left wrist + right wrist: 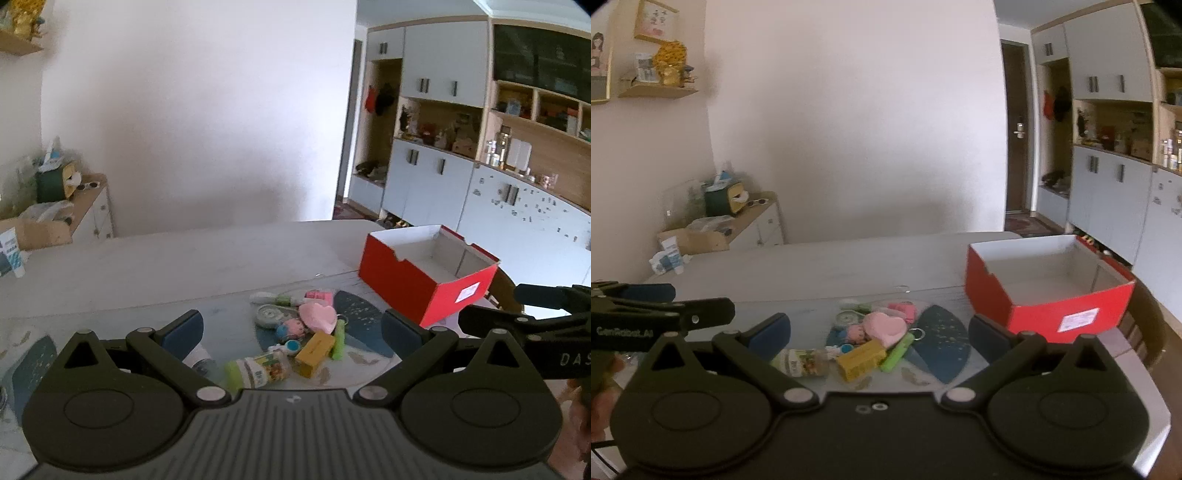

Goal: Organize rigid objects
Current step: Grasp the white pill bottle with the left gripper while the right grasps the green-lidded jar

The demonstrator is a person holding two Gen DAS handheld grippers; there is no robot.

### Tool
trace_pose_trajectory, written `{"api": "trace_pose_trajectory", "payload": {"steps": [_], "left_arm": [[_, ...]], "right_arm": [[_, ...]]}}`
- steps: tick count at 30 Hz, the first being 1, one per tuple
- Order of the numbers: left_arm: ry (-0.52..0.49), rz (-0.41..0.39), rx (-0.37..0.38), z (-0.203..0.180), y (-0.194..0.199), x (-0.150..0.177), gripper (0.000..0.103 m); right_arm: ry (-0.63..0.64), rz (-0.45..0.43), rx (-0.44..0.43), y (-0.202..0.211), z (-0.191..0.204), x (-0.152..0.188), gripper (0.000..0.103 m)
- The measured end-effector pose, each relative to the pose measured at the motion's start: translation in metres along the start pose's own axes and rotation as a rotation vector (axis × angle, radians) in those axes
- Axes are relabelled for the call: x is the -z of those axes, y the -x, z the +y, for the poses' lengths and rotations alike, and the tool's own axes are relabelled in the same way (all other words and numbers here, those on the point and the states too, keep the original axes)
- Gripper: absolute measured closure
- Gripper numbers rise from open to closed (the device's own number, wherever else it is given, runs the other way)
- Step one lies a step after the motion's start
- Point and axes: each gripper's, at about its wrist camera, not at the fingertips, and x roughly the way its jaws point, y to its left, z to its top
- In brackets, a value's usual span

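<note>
left wrist view: "das" is showing on the right gripper [524, 306] arm crossing in at the right edge. the left gripper [291, 328] is hovering level, fingers spread wide, holding nothing, over a pile of small objects [299, 332] on the glossy table [147, 266]; a pink heart [317, 315] and yellow box [314, 352] are lying there. a red cardboard box [424, 277] is sitting open to the right.

right wrist view: the right gripper [879, 336], fingers spread and empty, is facing the pile [871, 339]; the other tool's lettering is too blurred to read.

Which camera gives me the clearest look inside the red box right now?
The right wrist view: the red box sits closer and more face-on there, showing its white floor and inner walls, with nothing visible inside. The left wrist view shows the same box at an angle, smaller, with less of its floor visible.
</note>
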Motion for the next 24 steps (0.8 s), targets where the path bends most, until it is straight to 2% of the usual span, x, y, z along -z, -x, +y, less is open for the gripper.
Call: {"api": "trace_pose_trajectory", "payload": {"steps": [5,13,18,24], "left_arm": [[0.008,0.020,-0.052,0.004,-0.006,0.001,0.000],[0.083,0.028,-0.121,0.030,-0.031,-0.005,0.000],[0.111,0.035,-0.174,0.046,-0.052,-0.003,0.000],[0.122,0.084,-0.244,0.062,-0.089,0.002,0.000]], "right_arm": [[0.029,0.009,-0.067,-0.014,0.004,-0.002,0.000],[0.098,0.061,-0.175,-0.045,0.008,0.000,0.000],[0.160,0.092,-0.224,-0.069,0.011,0.007,0.001],[0.243,0.149,-0.304,-0.103,0.019,0.014,0.003]]}}
